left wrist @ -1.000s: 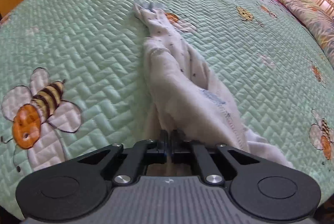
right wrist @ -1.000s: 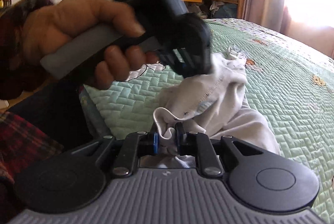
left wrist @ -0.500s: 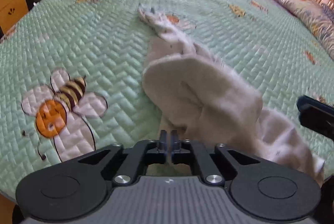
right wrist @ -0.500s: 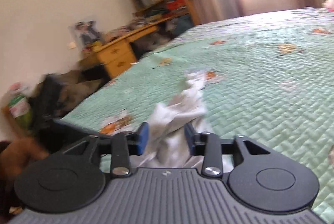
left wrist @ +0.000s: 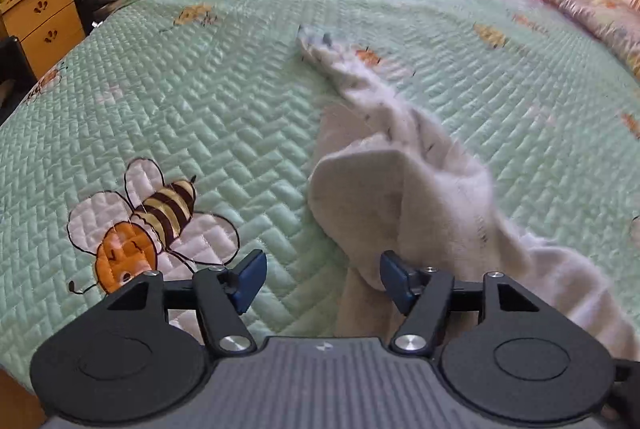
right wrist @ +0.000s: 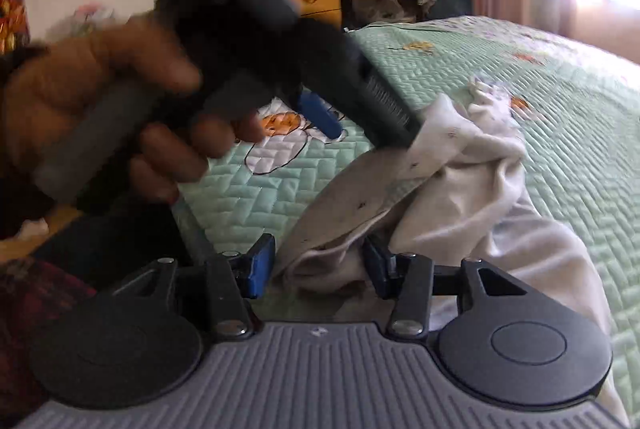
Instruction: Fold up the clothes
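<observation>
While the white garment (left wrist: 420, 185) lies bunched and twisted lengthwise on the green quilted bedspread (left wrist: 224, 117), the left gripper (left wrist: 322, 279) hangs just over its near end with jaws spread wide, gripping nothing (cloth brushes the right-hand blue pad); the right gripper (right wrist: 320, 269) is likewise spread, a fold of the garment (right wrist: 472, 165) lying loose between its fingers; in the right wrist view a blurred hand (right wrist: 100, 109) holds the left gripper above the cloth; a bee print (left wrist: 148, 229) sits beside the garment.
</observation>
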### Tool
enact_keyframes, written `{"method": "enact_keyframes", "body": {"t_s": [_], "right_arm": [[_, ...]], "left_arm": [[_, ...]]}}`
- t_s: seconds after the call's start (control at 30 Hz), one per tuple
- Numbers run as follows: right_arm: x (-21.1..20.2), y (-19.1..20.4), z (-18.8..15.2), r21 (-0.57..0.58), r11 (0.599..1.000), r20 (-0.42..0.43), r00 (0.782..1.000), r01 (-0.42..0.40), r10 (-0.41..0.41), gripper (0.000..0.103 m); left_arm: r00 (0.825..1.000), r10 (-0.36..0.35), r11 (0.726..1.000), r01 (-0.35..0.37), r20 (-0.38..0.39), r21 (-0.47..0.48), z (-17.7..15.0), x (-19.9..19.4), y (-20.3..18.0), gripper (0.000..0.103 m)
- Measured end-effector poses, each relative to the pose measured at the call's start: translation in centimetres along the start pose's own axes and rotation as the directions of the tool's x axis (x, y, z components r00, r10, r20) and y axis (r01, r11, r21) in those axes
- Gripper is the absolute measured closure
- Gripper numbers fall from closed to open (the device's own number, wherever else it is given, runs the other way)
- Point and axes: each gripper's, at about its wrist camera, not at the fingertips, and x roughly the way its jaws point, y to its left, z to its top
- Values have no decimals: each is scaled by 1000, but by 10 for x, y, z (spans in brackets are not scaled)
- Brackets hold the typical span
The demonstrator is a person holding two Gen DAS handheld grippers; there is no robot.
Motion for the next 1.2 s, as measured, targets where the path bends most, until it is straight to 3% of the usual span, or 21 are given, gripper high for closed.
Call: {"method": "enact_keyframes", "body": {"t_s": [0.03, 0.07, 0.23, 0.37, 0.5, 0.63, 0.73, 0.8, 1.07, 1.13, 1.2], "right_arm": [[-1, 1, -2, 6, 1000, -1, 1000, -9, 9, 52], [-8, -8, 2, 67, 998, 19, 1000, -15, 14, 51], [-46, -65, 14, 382, 924, 158, 985, 6, -72, 49], [-38, -97, 27, 551, 834, 156, 982, 6, -110, 49], [0, -112, 46, 608, 794, 121, 991, -27, -59, 49], [26, -129, 34, 796, 597, 105, 994, -100, 27, 49], [37, -136, 28, 850, 522, 72, 997, -69, 15, 50], [24, -126, 12, 875, 482, 63, 998, -50, -12, 51], [53, -135, 12, 916, 399, 57, 998, -45, -18, 53], [56, -136, 12, 912, 408, 52, 998, -34, -34, 66], [56, -134, 9, 907, 421, 59, 997, -34, -46, 89]], "left_arm": [[1000, -16, 1000, 16, -16, -10, -2, 4, 2, 69], [999, -33, 999, 32, -32, -21, -4, 8, 3, 83], [1000, -11, 997, 12, -11, 70, -17, 3, -7, 98], [1000, -2, 993, 2, -5, 114, -25, -3, -15, 100], [1000, -12, 995, 13, -14, 100, -28, -6, -11, 99], [1000, -8, 994, 9, -12, 112, -31, -8, -10, 97], [1000, -11, 993, 13, -10, 121, -34, -8, -9, 96], [1000, -18, 993, 19, -8, 116, -34, -8, -8, 96], [1000, -19, 990, 19, 3, 141, -39, -9, -10, 95], [1000, -26, 991, 26, -2, 130, -39, -10, -7, 91], [1000, -29, 993, 30, -8, 117, -39, -11, -3, 85]]}}
